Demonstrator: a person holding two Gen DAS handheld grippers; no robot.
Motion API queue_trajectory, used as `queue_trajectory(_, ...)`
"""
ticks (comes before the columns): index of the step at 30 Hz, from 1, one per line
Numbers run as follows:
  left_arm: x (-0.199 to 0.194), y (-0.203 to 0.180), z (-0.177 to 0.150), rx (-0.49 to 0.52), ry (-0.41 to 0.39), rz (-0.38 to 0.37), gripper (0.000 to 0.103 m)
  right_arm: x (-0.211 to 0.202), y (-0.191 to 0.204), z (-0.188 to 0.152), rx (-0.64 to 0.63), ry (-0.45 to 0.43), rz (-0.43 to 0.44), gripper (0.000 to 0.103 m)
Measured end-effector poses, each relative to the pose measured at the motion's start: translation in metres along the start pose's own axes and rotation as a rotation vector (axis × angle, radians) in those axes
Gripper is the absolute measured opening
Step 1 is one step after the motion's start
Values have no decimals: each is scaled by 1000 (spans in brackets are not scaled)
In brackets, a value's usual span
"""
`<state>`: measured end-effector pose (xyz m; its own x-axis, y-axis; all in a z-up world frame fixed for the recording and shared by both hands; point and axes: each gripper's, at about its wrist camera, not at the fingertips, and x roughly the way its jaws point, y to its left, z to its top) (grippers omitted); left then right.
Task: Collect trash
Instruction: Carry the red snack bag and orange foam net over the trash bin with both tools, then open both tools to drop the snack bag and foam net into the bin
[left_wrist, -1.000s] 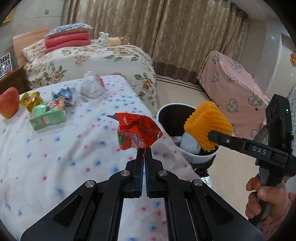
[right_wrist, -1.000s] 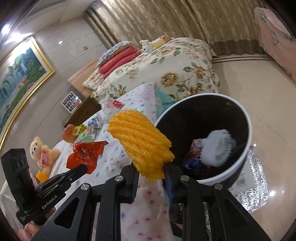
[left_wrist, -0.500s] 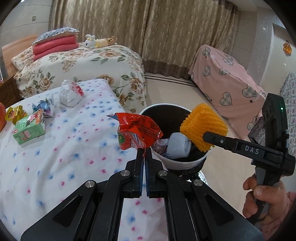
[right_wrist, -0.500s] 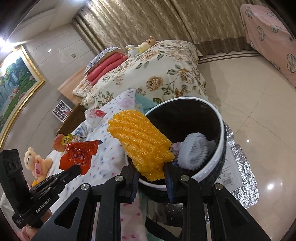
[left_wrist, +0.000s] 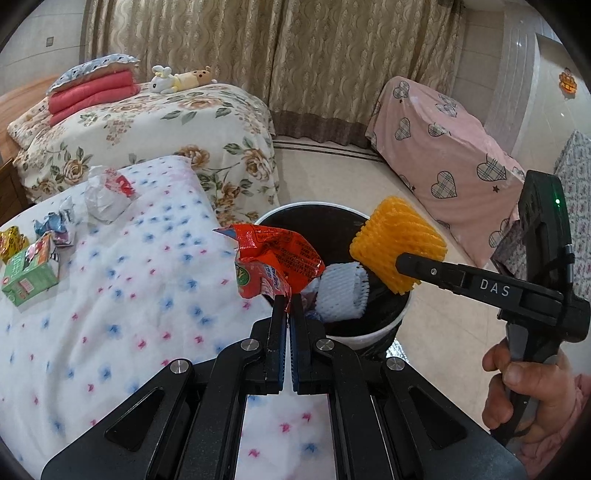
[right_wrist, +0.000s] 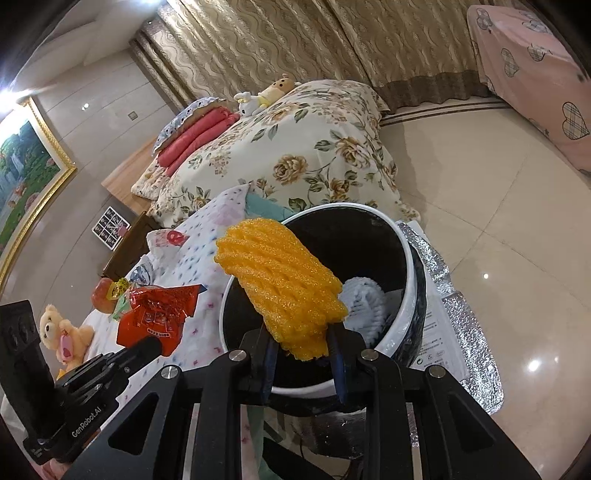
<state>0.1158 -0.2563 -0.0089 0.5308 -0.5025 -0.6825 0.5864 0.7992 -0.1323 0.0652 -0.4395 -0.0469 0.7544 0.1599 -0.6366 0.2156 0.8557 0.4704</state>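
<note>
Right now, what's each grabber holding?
Left gripper: shut on the red snack wrapper.
Right gripper: shut on the orange foam net.

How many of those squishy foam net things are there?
2. An orange foam net is pinched in the right gripper above the bin; a white one lies inside. More may be buried.

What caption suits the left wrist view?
Left gripper pinching a red snack wrapper, right gripper carrying orange foam netting over the bin.
</note>
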Motion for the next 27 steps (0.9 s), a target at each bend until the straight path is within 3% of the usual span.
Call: queue_trajectory(27, 38, -16, 14, 27, 52, -6, 1, 24, -15, 20, 14, 37, -30, 29)
